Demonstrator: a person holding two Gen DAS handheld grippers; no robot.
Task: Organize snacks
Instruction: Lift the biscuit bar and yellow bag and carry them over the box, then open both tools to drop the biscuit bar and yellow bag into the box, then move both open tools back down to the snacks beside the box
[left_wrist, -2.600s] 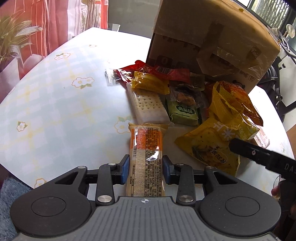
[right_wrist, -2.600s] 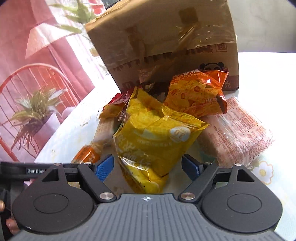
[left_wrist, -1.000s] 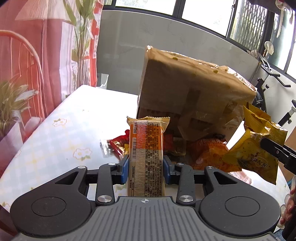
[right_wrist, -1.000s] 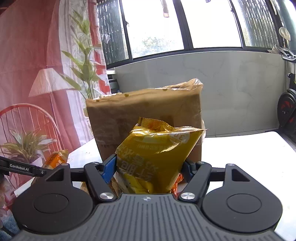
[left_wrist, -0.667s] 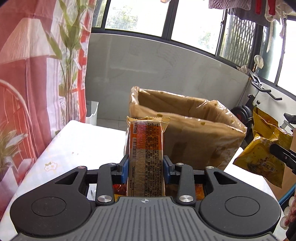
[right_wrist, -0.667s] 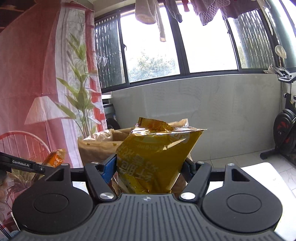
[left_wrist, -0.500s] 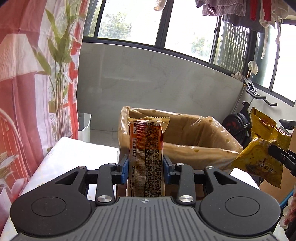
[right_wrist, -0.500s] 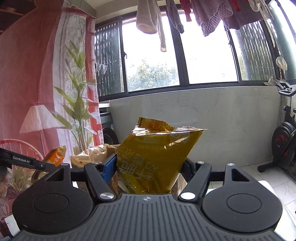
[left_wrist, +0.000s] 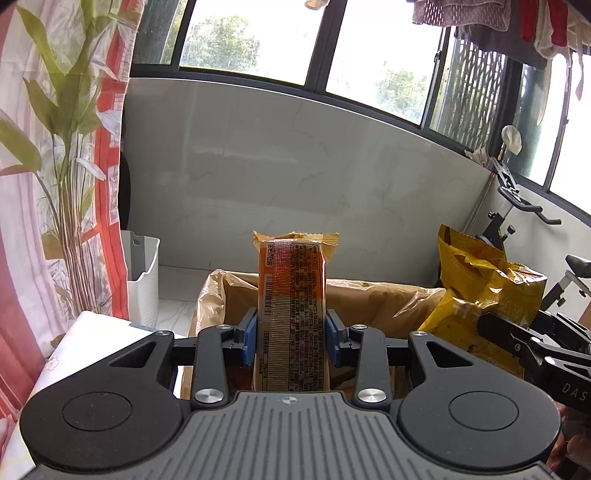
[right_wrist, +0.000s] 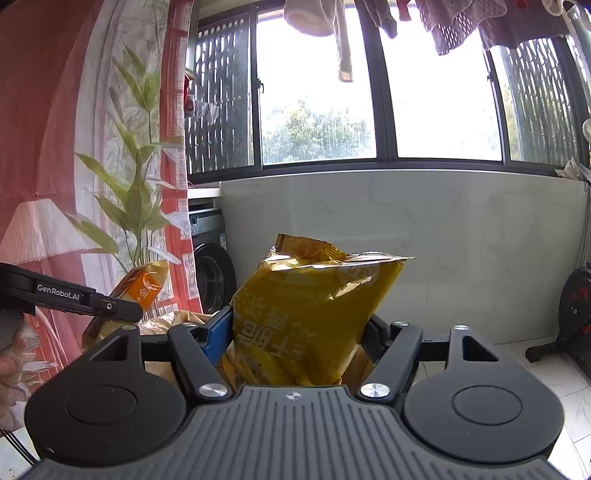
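The left tongs (left_wrist: 291, 341) are clamped on an orange biscuit pack (left_wrist: 291, 314), their blue pads (left_wrist: 249, 338) pressing its two long sides. The pack stands upright between them, its printed back and barcode toward the camera and its crimped top edge well above the fingertips. The right tongs (right_wrist: 295, 338) grip a yellow crisp bag (right_wrist: 310, 314), which bulges up between the fingers with its crumpled top seal leaning left.

Just beyond and below both pairs of tongs lies the open cardboard box (left_wrist: 369, 295), lined with brown plastic film; its rim shows past the biscuit pack in the left wrist view, and only a corner of it (right_wrist: 173, 319) shows left of the crisp bag in the right wrist view. Each held snack hangs over the near rim of the box, clear of the bench (left_wrist: 88, 339), of which a pale strip shows to the lower left of the left tongs.

To the right of the left tongs, at about the same height, the right tongs (left_wrist: 517, 339) appear with the yellow bag (left_wrist: 480, 284). To the left of the right tongs, the left tongs (right_wrist: 110, 306) show with the orange pack (right_wrist: 142, 284).

Farther off stand a white bin (left_wrist: 142, 280), a patterned red curtain (left_wrist: 33, 184) with a leafy plant (right_wrist: 136, 177), a grey marble wall (left_wrist: 314, 177), windows (right_wrist: 314, 92) with hanging laundry (right_wrist: 480, 22), a washing machine (right_wrist: 208, 266) and an exercise bike (left_wrist: 524, 206).
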